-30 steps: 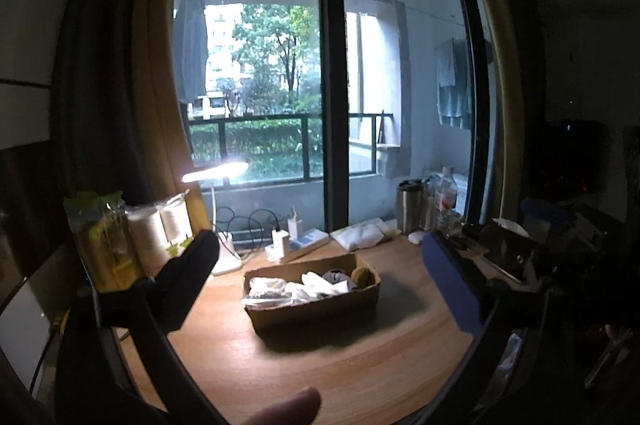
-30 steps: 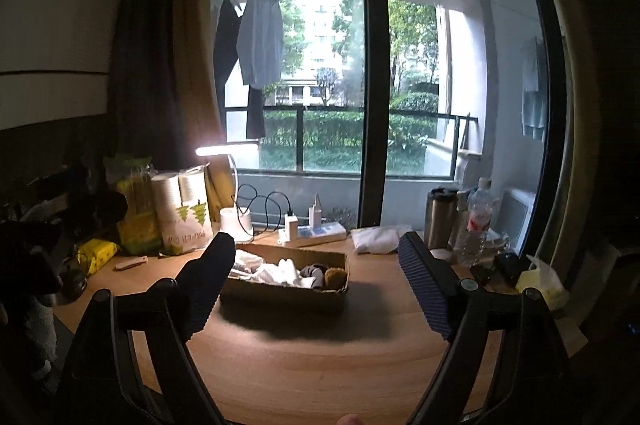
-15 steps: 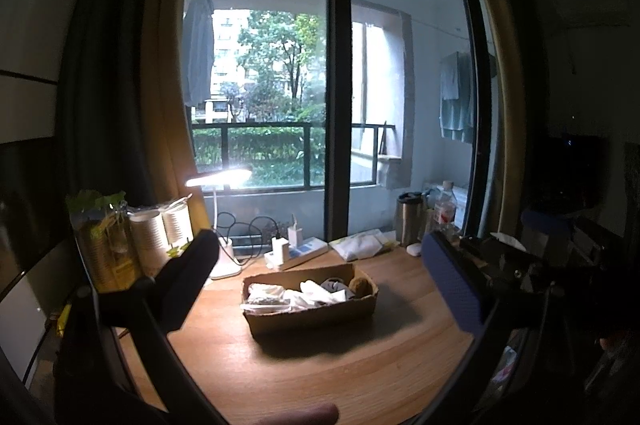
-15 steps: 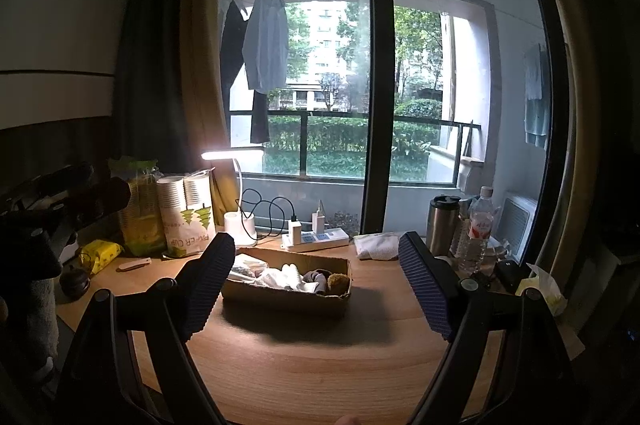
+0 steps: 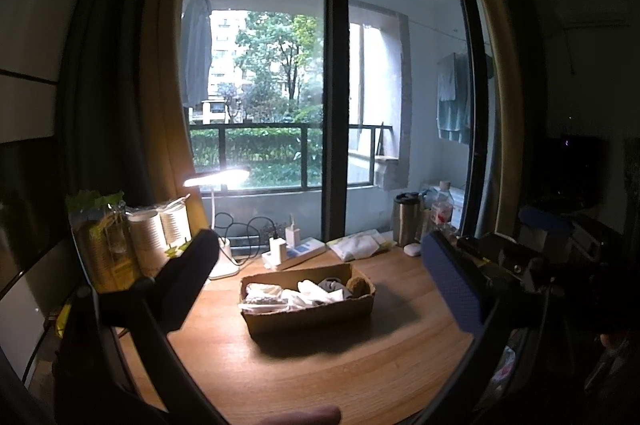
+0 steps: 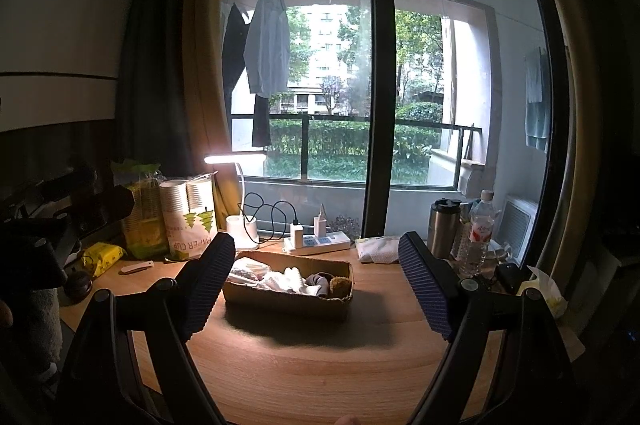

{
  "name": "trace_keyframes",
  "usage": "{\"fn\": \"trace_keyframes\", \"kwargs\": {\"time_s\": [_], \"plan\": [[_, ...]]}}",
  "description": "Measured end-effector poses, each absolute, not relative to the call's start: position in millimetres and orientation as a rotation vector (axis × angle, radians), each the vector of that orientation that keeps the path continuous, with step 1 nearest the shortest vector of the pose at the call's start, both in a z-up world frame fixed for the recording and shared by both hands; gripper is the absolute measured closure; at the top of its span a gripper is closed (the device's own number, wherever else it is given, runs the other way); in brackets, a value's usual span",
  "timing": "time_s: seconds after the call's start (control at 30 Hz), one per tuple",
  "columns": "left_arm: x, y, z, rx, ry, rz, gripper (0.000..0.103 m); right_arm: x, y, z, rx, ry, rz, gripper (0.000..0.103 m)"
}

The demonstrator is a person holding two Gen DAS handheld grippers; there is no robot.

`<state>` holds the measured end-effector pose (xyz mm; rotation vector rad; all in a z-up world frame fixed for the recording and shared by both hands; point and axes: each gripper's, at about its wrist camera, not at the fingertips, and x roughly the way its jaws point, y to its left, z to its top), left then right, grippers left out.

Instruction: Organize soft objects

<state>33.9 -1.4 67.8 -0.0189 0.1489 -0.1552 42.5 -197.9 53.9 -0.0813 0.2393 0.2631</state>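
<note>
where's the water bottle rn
In the right wrist view the water bottle stands at the desk's far right, by the window, just right of the steel tumbler.

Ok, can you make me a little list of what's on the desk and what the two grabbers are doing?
box: cardboard box in the middle of the wooden desk
inside box: white cloths, grey sock, brown fuzzy ball
behind box: lit desk lamp, power strip, paper cup pack
left gripper: open, holding nothing
right gripper: open, holding nothing
</note>
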Motion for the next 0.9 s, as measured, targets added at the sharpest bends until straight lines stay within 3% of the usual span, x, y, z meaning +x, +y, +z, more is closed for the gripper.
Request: {"fn": "trace_keyframes", "kwargs": {"time_s": [0.9], "plan": [[31.6,0.6,68.1,-0.030,0.141,-0.154,0.001,41.4,-194.5,52.9,-0.081,0.245,0.262,0.017]]}}
